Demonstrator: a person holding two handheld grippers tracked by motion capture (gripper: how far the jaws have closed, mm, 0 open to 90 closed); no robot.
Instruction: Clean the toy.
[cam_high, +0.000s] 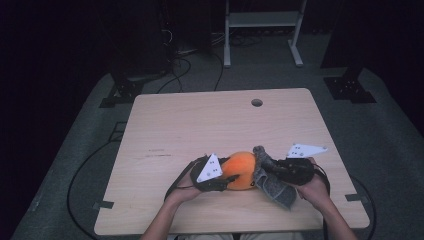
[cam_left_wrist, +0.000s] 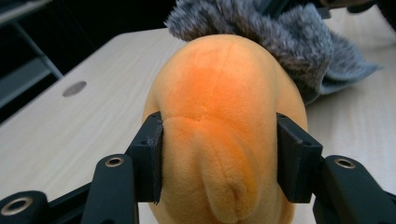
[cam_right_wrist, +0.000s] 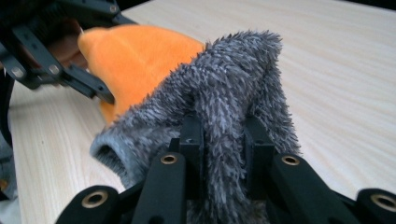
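In the high view, an orange plush (cam_high: 241, 170) is seen near the front edge of the table (cam_high: 200, 120), with a grey sock (cam_high: 274, 181) draped against its right side. The left gripper (cam_high: 231, 180) is set at the plush's left, the right gripper (cam_high: 265, 165) at the sock.

In the left gripper view, the plush (cam_left_wrist: 219, 121) is clamped between the jaws, which press into both its sides.

In the right gripper view, a fold of the sock (cam_right_wrist: 224, 107) is pinched between the jaws, with the plush (cam_right_wrist: 135, 56) just behind.

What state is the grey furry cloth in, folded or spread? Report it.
Bunched, not spread flat: the grey furry cloth is pinched into a ridge between the right gripper fingers and drapes against the orange plush toy.
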